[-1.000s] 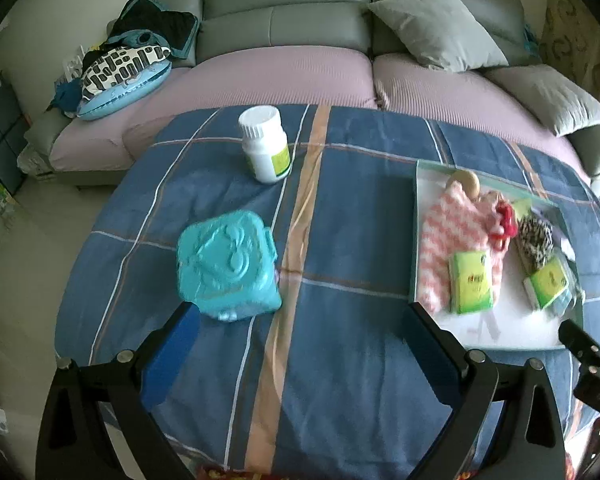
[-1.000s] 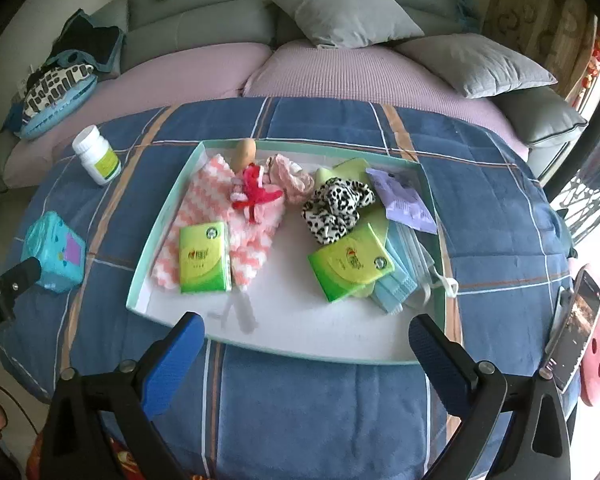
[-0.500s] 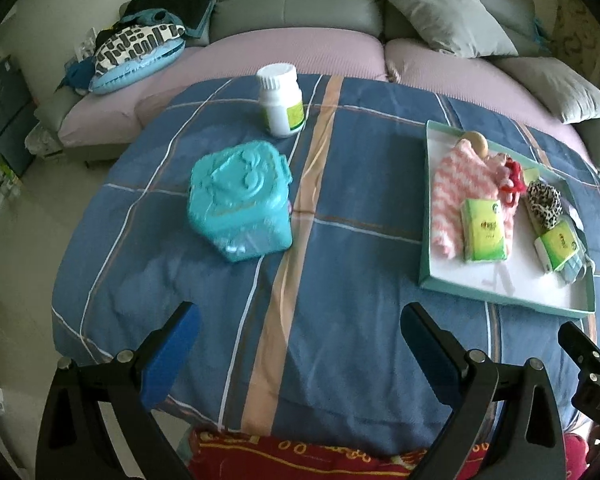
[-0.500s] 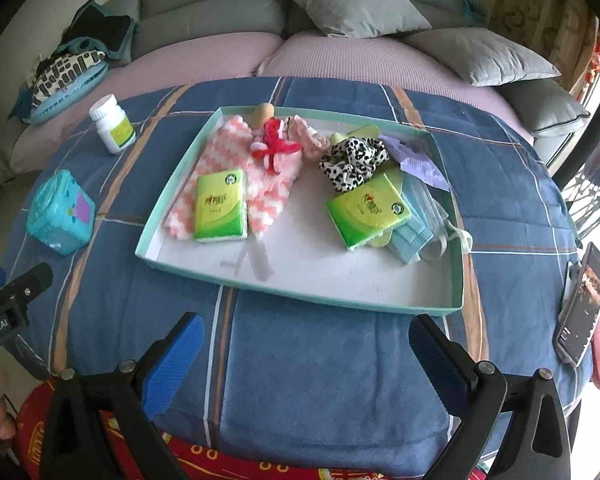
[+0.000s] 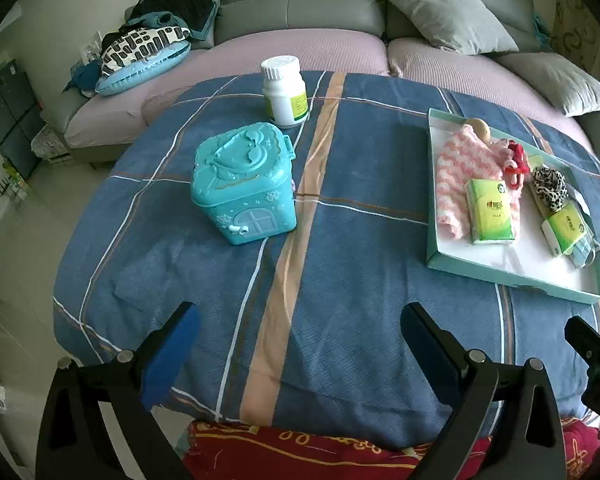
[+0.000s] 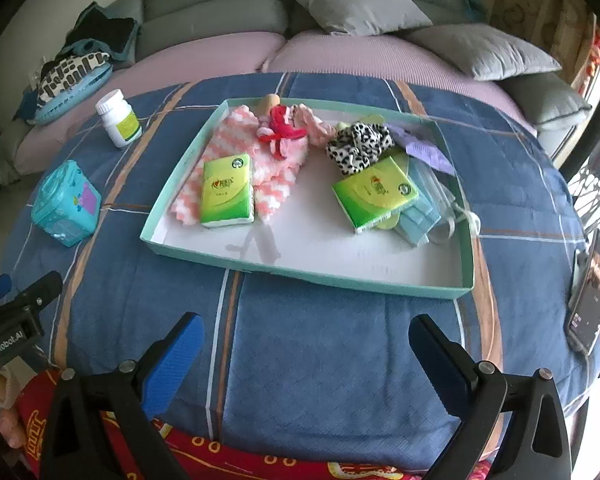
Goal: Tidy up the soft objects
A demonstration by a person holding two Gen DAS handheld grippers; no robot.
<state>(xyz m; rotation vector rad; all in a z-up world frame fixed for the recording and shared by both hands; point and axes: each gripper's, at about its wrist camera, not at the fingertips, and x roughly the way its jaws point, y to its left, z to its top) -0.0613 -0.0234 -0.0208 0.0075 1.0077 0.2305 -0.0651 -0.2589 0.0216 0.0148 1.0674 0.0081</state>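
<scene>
Both tools just hung over the near edge of the blue plaid quilt [image 6: 340, 360], short of the teal tray [image 6: 308, 276]. Left gripper [image 5: 300, 344] spread wide with nothing between the blue pads, right gripper [image 6: 306, 348] same deal, gaping and empty. "GenRobot.AI" readable in white on the black body of the left one, seen from the right wrist view

Inside the tray, far left end: pink-and-white knit cloth [image 6: 236, 140] with a green tissue pack [image 6: 227, 190] lying on top, red heart logo and some writing on it but too small to read. Red and pink yarn bow [image 6: 284, 130] at the tray's back edge, wooden ball [image 6: 269, 102] just behind it. Right half of the tray: leopard scrunchie [image 6: 358, 142], second green tissue pack [image 6: 375, 194] just in front of it and tilted, blue face masks [image 6: 424, 208] tucked under that pack, lilac packet [image 6: 424, 148] behind

Left of the tray, well apart: teal house-shaped box [image 5: 244, 184], lid closed, and a white pill bottle [image 5: 285, 92] upright behind it, green label unreadable. Right of the tray, at the quilt's edge: phone [image 6: 592, 292]
</scene>
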